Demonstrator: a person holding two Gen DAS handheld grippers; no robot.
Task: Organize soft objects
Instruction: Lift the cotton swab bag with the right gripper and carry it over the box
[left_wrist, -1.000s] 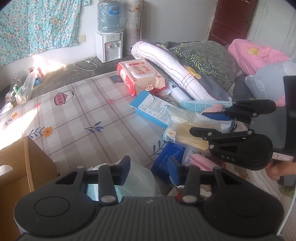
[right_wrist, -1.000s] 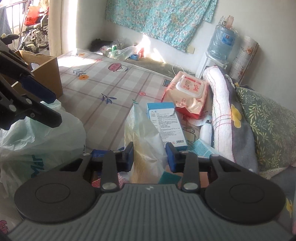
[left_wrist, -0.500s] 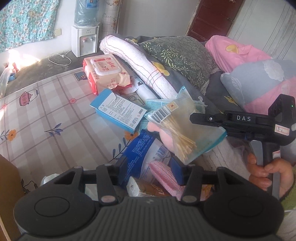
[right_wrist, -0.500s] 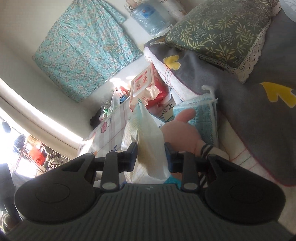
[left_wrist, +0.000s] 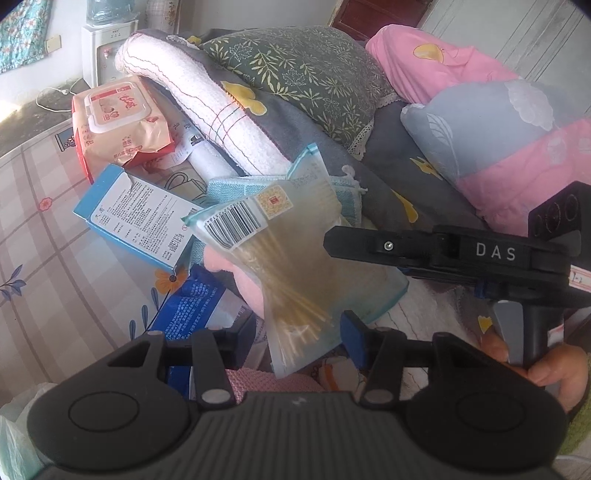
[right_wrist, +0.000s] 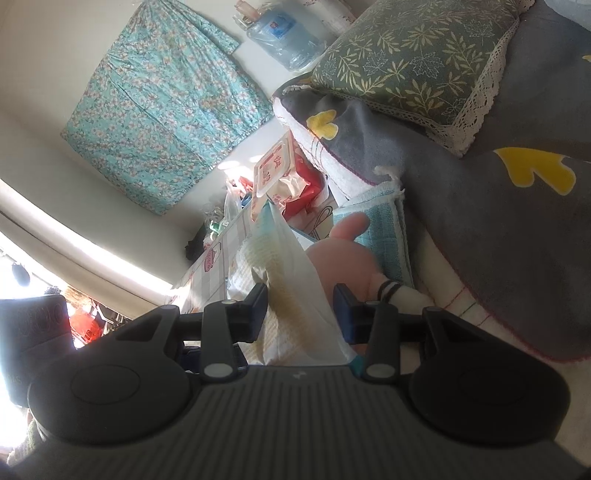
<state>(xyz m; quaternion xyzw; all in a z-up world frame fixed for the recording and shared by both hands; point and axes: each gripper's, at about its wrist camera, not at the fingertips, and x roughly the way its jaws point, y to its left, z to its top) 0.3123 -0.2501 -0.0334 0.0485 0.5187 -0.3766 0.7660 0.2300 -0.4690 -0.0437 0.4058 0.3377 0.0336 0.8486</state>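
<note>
A clear bag of cotton swabs (left_wrist: 295, 258) with a barcode label hangs tilted over the pile. My right gripper (left_wrist: 332, 245) reaches in from the right, turned on its side, and grips the bag's edge. In the right wrist view the bag (right_wrist: 295, 280) fills the gap of the right gripper (right_wrist: 300, 304); its jaws are opening, pads still against the plastic. My left gripper (left_wrist: 297, 334) stands open, the bag's lower corner between its fingers without being pressed. A pink plush toy (left_wrist: 225, 262) (right_wrist: 343, 258) lies under the bag beside a folded blue towel (left_wrist: 236, 188).
A wet-wipes pack (left_wrist: 118, 114), a blue box (left_wrist: 140, 218) and a blue packet (left_wrist: 192, 306) lie on the checked mattress. A rolled white towel (left_wrist: 207, 103), a green leaf pillow (left_wrist: 314, 74), a grey blanket (right_wrist: 498, 240) and pink-grey pillows (left_wrist: 498, 140) crowd the right. A hand (left_wrist: 546, 369) holds the right gripper.
The left view swung right and down from the mattress onto the pile. The right gripper rolled onto its side with the swab bag in it, and its fingers have spread slightly.
</note>
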